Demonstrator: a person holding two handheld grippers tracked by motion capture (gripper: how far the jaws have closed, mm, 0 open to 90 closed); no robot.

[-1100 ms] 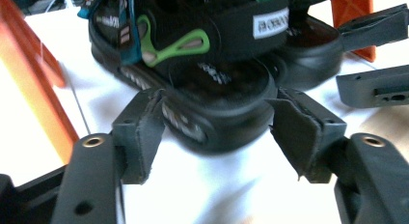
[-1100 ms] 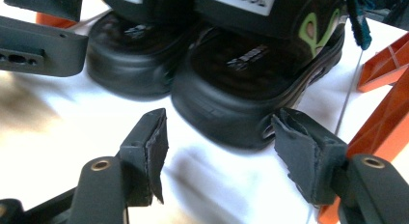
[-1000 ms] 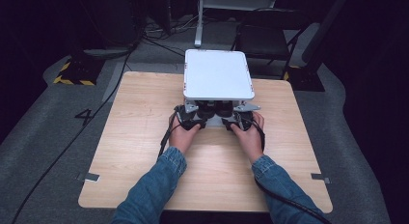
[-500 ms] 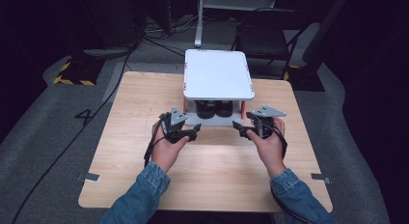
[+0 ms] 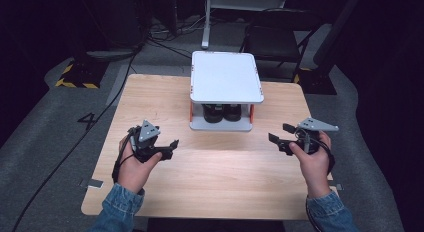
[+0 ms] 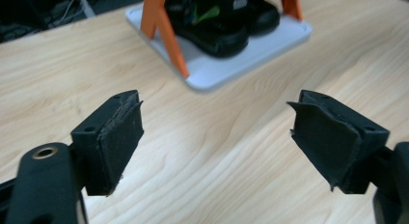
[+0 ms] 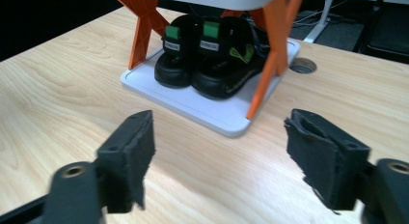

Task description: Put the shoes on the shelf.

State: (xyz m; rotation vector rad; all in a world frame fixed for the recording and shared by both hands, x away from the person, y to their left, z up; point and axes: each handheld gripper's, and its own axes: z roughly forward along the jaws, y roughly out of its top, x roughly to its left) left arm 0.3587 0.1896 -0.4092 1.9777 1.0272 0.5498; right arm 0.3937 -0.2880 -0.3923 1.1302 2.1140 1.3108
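A small white two-level rack with orange legs stands at the back middle of the wooden table. A pair of black sandals with green tags rests on its lower tray, also visible in the left gripper view as black sandals on the tray. My left gripper is held left of the rack, open and empty. My right gripper is held right of the rack, open and empty. Both sets of jaws point toward the rack from a short distance.
A round cable hole sits in the table behind the rack. Chairs and a desk leg stand on the dark floor beyond the table. Cables trail off the left side. Bare wood lies between the hands.
Both grippers have drawn back from the rack's lower tray and spread apart, left hand to the left, right hand to the right. The sandals stay on the tray.
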